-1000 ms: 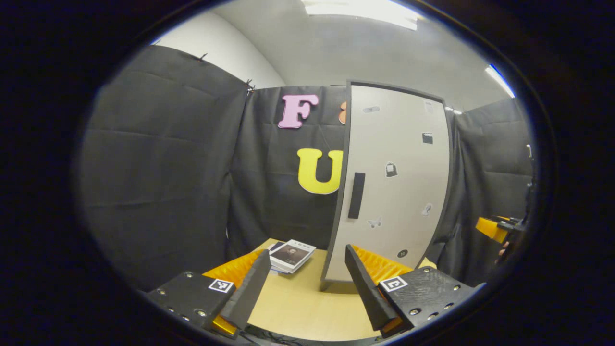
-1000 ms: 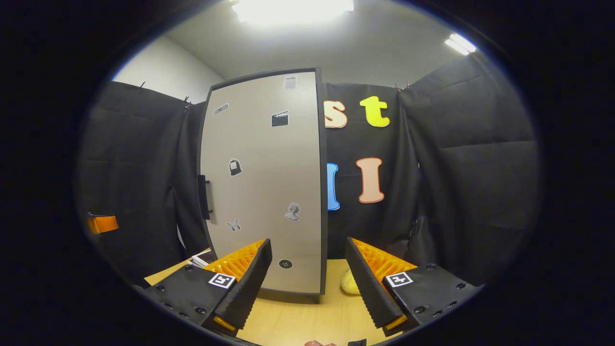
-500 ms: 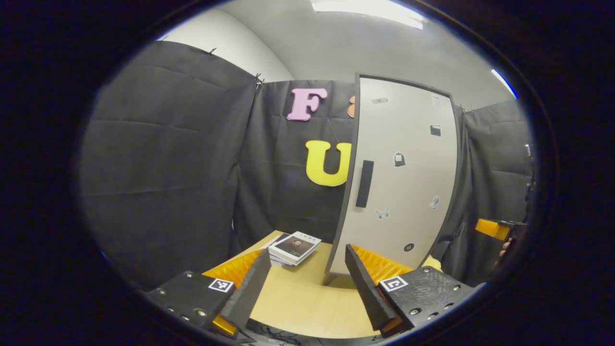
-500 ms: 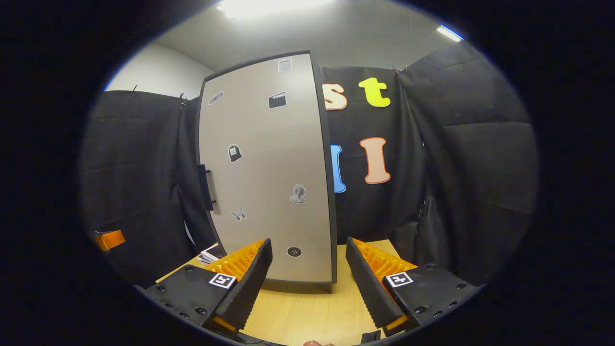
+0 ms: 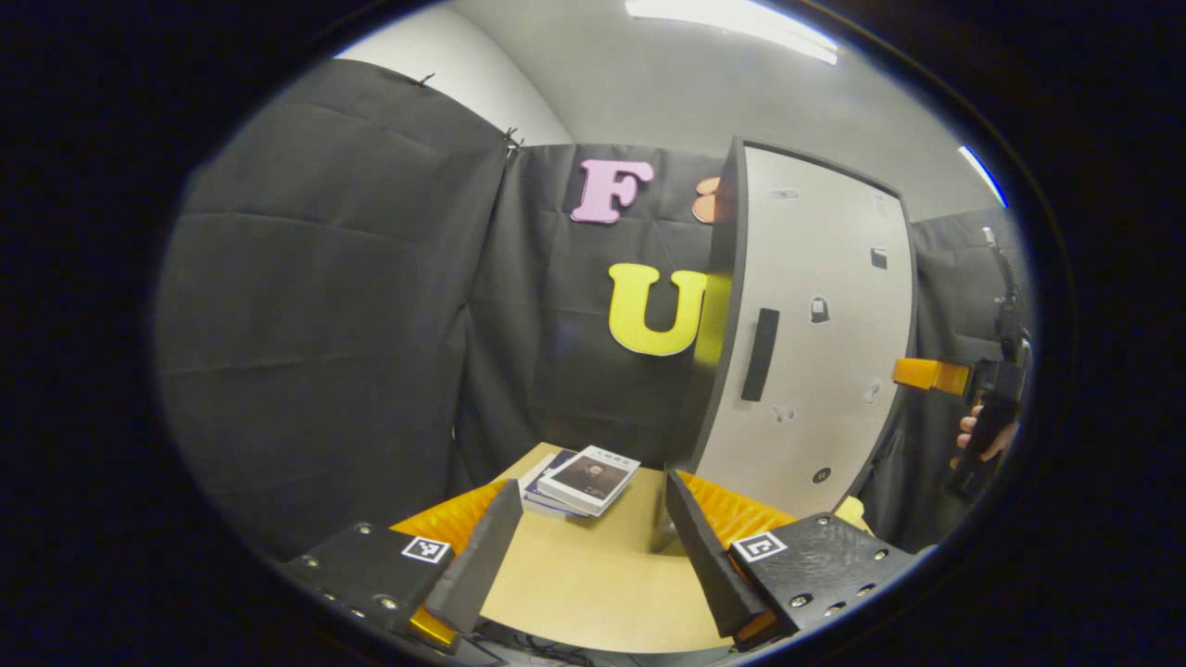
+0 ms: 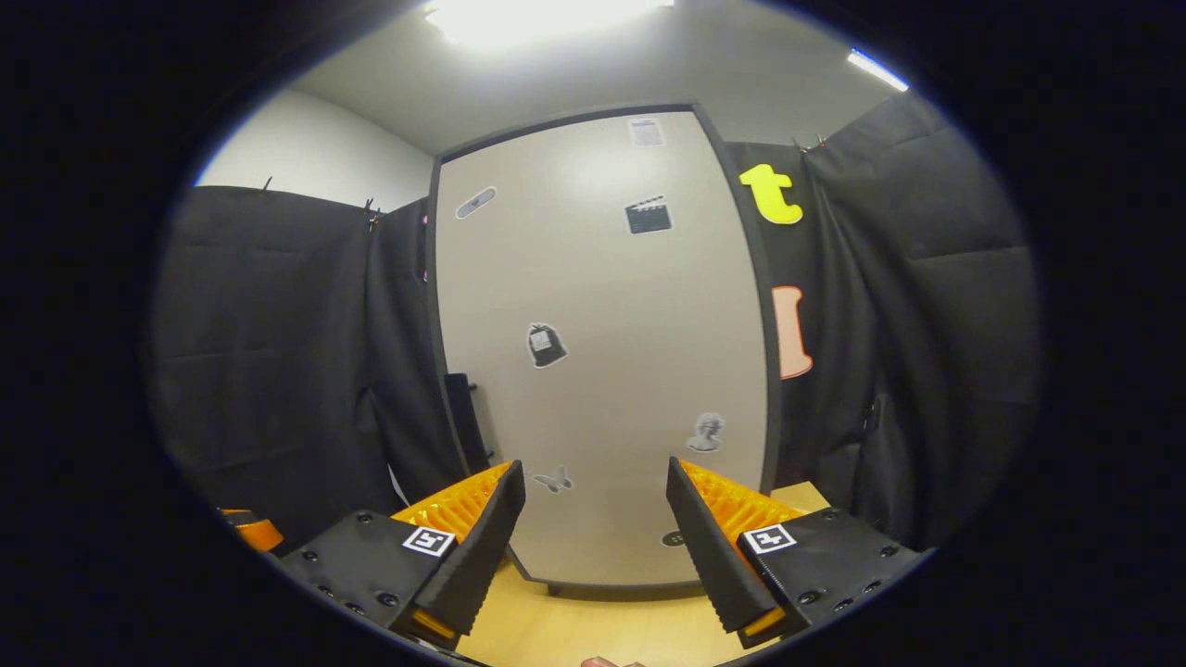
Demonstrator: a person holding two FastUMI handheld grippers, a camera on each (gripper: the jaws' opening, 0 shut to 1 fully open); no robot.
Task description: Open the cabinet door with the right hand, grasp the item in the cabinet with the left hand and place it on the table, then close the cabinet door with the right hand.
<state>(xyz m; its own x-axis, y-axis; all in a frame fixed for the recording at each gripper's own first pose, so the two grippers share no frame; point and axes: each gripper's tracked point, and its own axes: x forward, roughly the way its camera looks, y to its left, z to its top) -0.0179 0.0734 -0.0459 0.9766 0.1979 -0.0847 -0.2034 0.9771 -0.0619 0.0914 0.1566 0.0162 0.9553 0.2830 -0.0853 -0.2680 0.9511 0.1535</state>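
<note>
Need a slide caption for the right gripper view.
Open right tool faces the closed cabinet door, its handle at left.

The cabinet door (image 6: 602,371) has a smooth, matt pale face with a dark edge band, dotted with small flat paper-like stickers. Its handle (image 5: 760,355), near three o'clock in the left gripper view, is a matt dark bar. The table (image 5: 584,584) looks like light wood laminate, smooth with a faint grain. A stack of books (image 5: 582,480) at six o'clock shows slightly glossy paper covers. The booth's wall is matt, creased cloth. The right gripper (image 6: 595,528) has ribbed finger pads (image 6: 713,547) and a matt, plastic-looking body with metal screws.
</note>
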